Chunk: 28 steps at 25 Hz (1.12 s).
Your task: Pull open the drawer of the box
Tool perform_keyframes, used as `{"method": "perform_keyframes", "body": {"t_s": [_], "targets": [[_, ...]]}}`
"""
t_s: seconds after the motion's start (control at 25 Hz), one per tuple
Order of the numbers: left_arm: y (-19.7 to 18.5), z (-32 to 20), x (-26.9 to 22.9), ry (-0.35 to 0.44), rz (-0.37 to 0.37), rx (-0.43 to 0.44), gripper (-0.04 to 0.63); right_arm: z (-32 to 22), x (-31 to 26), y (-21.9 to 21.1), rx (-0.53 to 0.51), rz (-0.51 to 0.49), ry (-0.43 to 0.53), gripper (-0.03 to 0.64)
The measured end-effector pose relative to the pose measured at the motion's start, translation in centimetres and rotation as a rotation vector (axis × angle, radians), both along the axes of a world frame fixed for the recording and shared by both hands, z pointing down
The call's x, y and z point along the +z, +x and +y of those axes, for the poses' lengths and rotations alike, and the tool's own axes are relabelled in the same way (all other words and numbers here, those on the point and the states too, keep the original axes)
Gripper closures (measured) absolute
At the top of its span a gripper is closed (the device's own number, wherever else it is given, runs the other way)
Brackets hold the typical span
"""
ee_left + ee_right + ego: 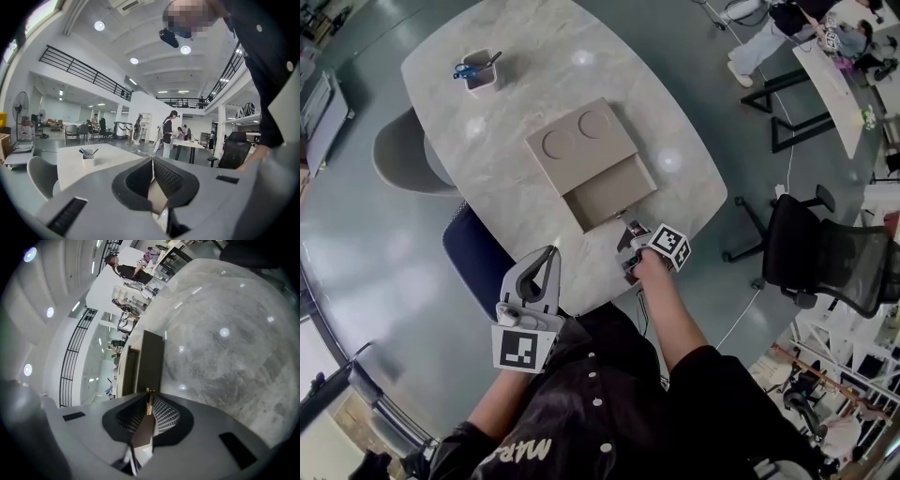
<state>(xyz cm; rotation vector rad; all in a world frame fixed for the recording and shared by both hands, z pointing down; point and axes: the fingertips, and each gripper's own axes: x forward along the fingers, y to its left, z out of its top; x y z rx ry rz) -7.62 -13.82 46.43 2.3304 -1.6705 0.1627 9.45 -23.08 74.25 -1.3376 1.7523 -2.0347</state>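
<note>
Gripping the drawer's small handle [149, 396], we are working the right gripper [628, 238] at the near edge of the marble tabletop [516, 103], its fingers [161, 414] pressed together on that thin brass-coloured pull, as the right gripper view is showing. The box [581, 139], tan and carrying two round recesses on its lid, is sitting near the middle of the tabletop. Its drawer [609, 192] is standing well out toward 5 o'clock, with its inside open to the head view and apparently empty.

The left gripper [551, 255] is hovering at 7 o'clock from the drawer, out past the tabletop's rim and apart from the box. Its fingers [166, 176] are closed on each other with nothing between them. A pen cup [481, 73] is standing far off at 11 o'clock, well clear of the work.

We are judging the pull itself to be the step in hand, and largely done, given how much of the drawer is showing. Any further travel is calling for a straight draw toward 5 o'clock, level with the tabletop so the drawer is not binding. With nothing bracing the box, it could slide along with the pull. After that, the fingers need only open off the handle.
</note>
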Motion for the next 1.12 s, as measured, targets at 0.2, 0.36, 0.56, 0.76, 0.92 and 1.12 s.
{"method": "perform_keyframes", "body": {"t_s": [0.2,0.36,0.56,0.76,0.92,1.12], "targets": [[0.0,0.2,-0.5,0.016,-0.004,0.008,0.577,0.8,0.0,0.7,0.012,0.004,-0.007,0.597],[0.1,0.5,-1.0,0.025,0.0,0.009,0.577,1.3,-0.1,1.3,0.014,0.016,-0.008,0.597],[0.2,1.0,-1.5,0.038,-0.003,0.005,0.578,2.3,-0.2,2.1,0.012,0.023,-0.01,0.595],[0.3,1.3,-1.8,0.048,-0.002,0.009,0.577,2.8,0.0,2.4,0.014,0.03,-0.015,0.591],[0.4,1.6,-2.2,0.06,-0.006,0.011,0.578,3.0,0.1,2.7,0.017,0.041,-0.018,0.591],[0.1,1.7,-2.9,0.085,-0.017,0.014,0.578,3.1,0.7,2.5,0.019,0.063,-0.047,0.591]]}}
